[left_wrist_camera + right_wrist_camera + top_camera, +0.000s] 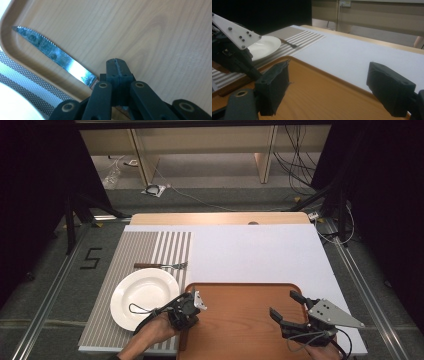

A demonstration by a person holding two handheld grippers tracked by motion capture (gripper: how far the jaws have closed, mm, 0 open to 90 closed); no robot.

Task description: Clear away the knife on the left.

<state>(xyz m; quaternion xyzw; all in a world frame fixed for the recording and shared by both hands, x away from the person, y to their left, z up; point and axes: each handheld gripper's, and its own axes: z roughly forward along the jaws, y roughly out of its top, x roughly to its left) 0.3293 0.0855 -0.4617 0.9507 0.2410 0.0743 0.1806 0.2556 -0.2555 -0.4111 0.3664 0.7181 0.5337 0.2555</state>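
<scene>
Two grippers work over my wooden tray (240, 290) at the table's near edge. My right gripper (286, 308) hovers at the tray's right side, jaws spread, nothing between them. My left gripper (117, 65), jaws pressed together, pinches the handle of the knife (47, 48) along the tray's left rim.

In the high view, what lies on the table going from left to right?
Striped placemat → white plate → left gripper → wooden tray → right gripper.
</scene>
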